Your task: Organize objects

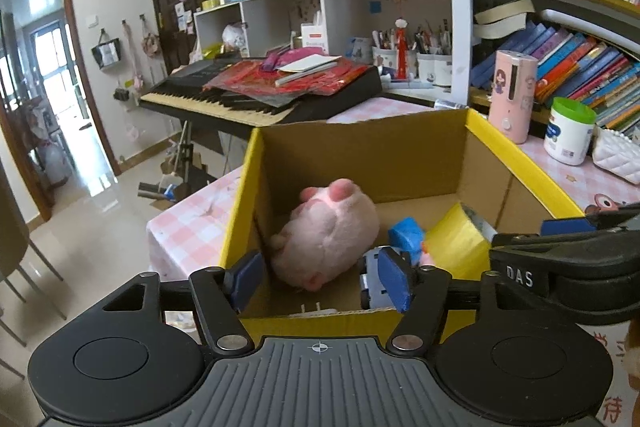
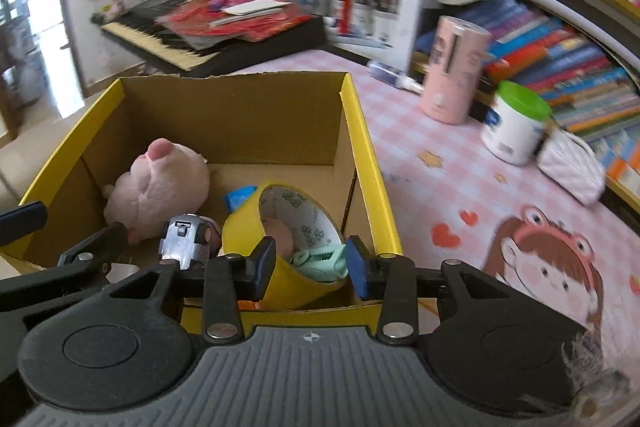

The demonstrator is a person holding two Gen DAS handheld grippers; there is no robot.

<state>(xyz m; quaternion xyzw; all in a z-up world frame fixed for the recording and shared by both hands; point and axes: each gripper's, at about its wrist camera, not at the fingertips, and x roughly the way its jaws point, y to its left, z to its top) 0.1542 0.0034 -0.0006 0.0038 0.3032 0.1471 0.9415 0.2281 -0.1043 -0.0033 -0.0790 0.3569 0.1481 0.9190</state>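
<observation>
Both grippers, left gripper (image 1: 320,281) and right gripper (image 2: 311,269), are hovering with jaws apart over the yellow box (image 2: 370,163) (pink plush pig (image 1: 326,233), tape roll (image 2: 288,227) inside).

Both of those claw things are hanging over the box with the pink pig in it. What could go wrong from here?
The box sits near the table edge on the pig's side, so a push from either tool might slide it toward the floor.

The left gripper and right gripper are close together above the box and could bump each other.

The yellow tape roll leans on its side over a mint clip; lowering the right fingers could knock it into the toy car beside the plush pig.
</observation>
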